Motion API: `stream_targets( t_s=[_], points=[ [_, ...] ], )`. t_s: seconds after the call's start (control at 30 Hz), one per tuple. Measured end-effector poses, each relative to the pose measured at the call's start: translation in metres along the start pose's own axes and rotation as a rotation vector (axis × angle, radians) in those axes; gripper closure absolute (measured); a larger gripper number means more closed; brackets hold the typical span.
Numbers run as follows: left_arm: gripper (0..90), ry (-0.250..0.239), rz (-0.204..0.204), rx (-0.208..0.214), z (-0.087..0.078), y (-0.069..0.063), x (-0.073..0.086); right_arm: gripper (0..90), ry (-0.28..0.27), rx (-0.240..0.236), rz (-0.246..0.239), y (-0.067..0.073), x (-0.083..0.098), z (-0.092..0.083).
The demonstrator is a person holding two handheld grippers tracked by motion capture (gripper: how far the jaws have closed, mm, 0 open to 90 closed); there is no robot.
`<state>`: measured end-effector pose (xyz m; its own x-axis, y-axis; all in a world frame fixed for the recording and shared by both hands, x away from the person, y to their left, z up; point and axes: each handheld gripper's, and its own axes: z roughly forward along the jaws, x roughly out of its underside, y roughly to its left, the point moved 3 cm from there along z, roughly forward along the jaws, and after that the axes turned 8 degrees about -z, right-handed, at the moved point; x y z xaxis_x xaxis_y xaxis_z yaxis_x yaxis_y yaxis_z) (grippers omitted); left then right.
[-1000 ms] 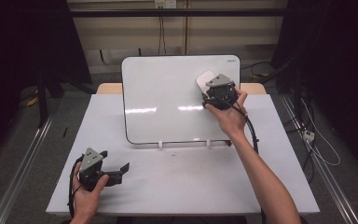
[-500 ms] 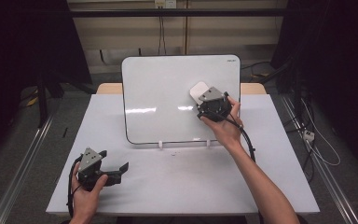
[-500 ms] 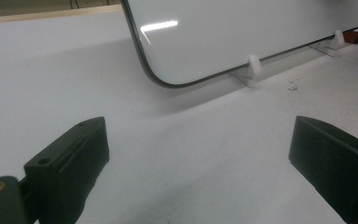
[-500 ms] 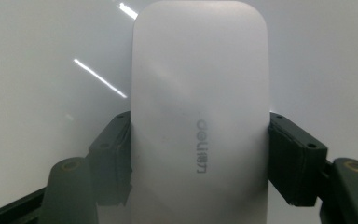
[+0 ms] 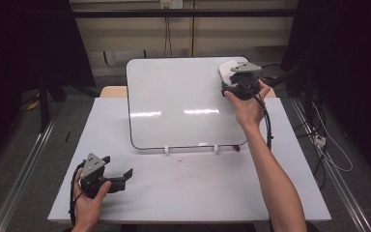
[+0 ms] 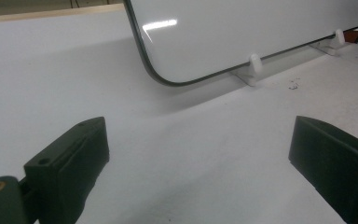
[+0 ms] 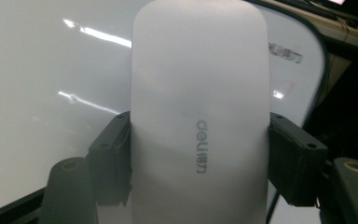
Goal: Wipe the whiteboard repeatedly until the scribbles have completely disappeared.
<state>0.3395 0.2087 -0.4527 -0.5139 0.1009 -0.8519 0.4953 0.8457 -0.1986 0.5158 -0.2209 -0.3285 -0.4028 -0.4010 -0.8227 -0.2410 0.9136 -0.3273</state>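
White eraser [image 7: 198,116] pinched by its long sides in the right claw [image 5: 236,86], long axis running out along the jaws, rounded far end pointing away from the hand toward the upper right corner of the whiteboard [image 5: 183,101]. Printed side of the eraser facing the camera in the right gripper view, flat against or just over the board surface; contact itself not discernible. Seen from the high view as a pale rounded tab [image 5: 228,72] at the board's top right edge.

Whiteboard propped tilted on two small white clips [image 5: 166,150] near its lower edge, standing at the back middle of the white worktop [image 5: 198,188]. Board face blank, with glare streaks across the middle. Wide bare worktop in front of the board and to its left; dark floor and rails beyond the worktop's sides.

Right forearm stretched long from the bottom edge up to the board's corner, right hand [image 5: 247,108] wrapped under the gripper body, cable hanging beside the wrist. Left claw [image 5: 121,175] spread wide with nothing between the jaws, held low near the worktop's front left, pointing toward the board's lower edge, left hand [image 5: 89,200] gripping from below.
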Motion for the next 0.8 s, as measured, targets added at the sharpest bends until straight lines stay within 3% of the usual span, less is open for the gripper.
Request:
stream_targets(
  t_s=[0.13, 0.23, 0.4, 0.63, 0.73, 0.8],
  points=[
    [4.7, 0.002, 0.002, 0.0, 0.0, 0.0, 0.0, 31.5, 0.025, 0.015, 0.059, -0.009, 0.001, 0.001],
    [4.7, 0.001, 0.001, -0.001, 0.0, 0.0, 0.0, 31.6, 0.001, 0.04, 0.024, -0.009, -0.003, 0.002],
    [4.7, 0.004, 0.001, -0.005, 0.001, 0.001, 0.0, 31.5, -0.039, 0.043, 0.04, -0.013, -0.004, 0.004],
    [4.7, 0.004, -0.003, -0.006, 0.0, 0.001, 0.001, 31.5, -0.072, 0.09, 0.074, -0.024, -0.009, 0.003],
    [4.7, 0.006, 0.001, -0.004, -0.001, 0.002, 0.001, 31.5, -0.07, 0.098, 0.106, -0.034, -0.01, 0.003],
    [4.7, 0.005, -0.002, -0.004, 0.0, 0.002, 0.001, 31.6, -0.054, 0.105, 0.098, -0.039, -0.012, 0.003]
  ],
)
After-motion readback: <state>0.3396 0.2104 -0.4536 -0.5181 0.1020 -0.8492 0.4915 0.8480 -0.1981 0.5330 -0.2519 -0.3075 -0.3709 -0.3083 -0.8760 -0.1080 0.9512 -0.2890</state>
